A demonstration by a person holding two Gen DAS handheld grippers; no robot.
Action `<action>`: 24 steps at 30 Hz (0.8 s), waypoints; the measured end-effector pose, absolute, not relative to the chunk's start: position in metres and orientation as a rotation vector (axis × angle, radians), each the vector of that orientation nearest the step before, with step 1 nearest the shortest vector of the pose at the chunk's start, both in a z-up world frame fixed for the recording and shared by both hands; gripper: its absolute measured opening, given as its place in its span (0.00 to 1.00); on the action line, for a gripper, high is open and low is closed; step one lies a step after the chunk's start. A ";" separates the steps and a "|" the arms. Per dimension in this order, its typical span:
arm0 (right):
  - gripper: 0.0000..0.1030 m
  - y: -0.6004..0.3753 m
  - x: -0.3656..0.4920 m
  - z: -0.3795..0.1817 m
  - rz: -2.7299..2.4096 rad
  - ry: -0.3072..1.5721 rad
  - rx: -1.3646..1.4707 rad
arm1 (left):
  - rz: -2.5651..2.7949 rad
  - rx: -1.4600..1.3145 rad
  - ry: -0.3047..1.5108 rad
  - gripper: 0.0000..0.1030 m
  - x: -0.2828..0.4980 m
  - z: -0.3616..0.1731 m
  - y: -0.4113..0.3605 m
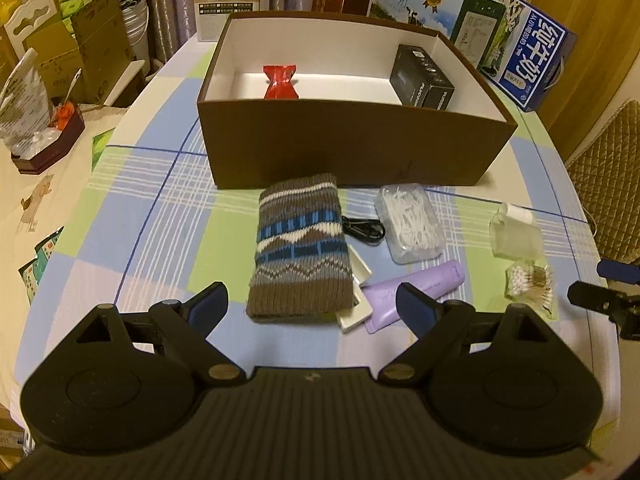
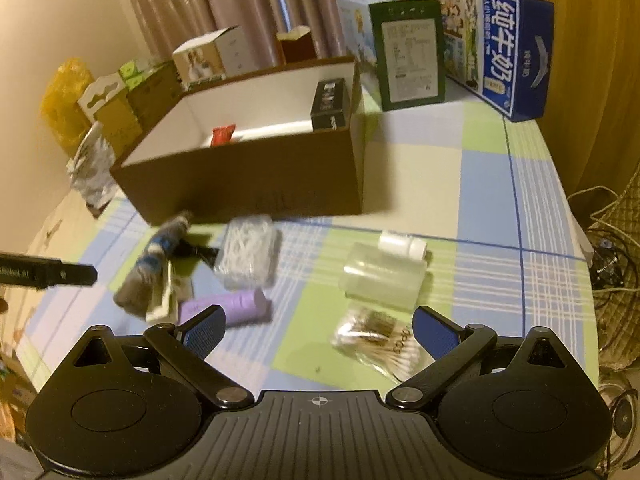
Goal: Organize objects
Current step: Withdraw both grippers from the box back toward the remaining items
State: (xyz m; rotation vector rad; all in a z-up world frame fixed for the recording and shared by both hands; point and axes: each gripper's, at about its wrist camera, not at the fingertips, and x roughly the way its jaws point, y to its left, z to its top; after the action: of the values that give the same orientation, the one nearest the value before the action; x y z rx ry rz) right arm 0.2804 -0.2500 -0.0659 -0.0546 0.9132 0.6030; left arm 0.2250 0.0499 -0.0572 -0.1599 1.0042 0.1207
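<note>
Both tools empty, between picks. My left gripper point(image 1: 312, 304) is spread wide, nothing between its fingers; the knit pouch point(image 1: 298, 250) lies flat dead ahead of it, just past the tips and roughly centred on the gap. My right gripper point(image 2: 318, 330) is also spread and empty, with the packet of cotton swabs point(image 2: 376, 338) lying partly in its gap, toward the right finger. Clear bottle point(image 2: 384, 276) lies on its side just beyond that; purple tube point(image 2: 228, 306) sits off my right tool's left finger. The floss-pick case point(image 1: 410, 224) and black cable point(image 1: 364, 230) are further ahead, near the brown box point(image 1: 352, 152) wall. Box is straight ahead of both tools, open-topped, with the red item point(image 1: 280, 82) and the black carton point(image 1: 422, 78) already inside, so I judge the job partly done, most items not yet moved. Likely next: left goes forward and down onto the pouch. It's soft and wider than a clean pinch, and a white tray point(image 1: 358, 292) is tucked under its right edge, so I'd grab away from that edge. Right view is blurred, so swab packet alignment is approximate.
</note>
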 end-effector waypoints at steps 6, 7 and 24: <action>0.94 -0.255 0.286 -0.091 0.663 0.909 -0.136 | 0.142 -0.166 0.999 0.86 0.221 -0.064 0.051; 0.94 -0.255 0.288 -0.095 0.669 0.905 -0.154 | 0.147 -0.167 1.001 0.86 0.221 -0.066 0.051; 0.71 -0.243 0.303 -0.142 0.761 0.973 -0.275 | 0.195 -0.181 1.037 0.86 0.218 -0.082 0.060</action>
State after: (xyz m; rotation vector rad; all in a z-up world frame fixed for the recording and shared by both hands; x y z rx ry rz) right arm 0.3026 -0.2427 -0.1424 -0.2754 0.9730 0.7612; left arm 0.2182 0.0603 -0.0822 -0.1807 1.0372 0.1950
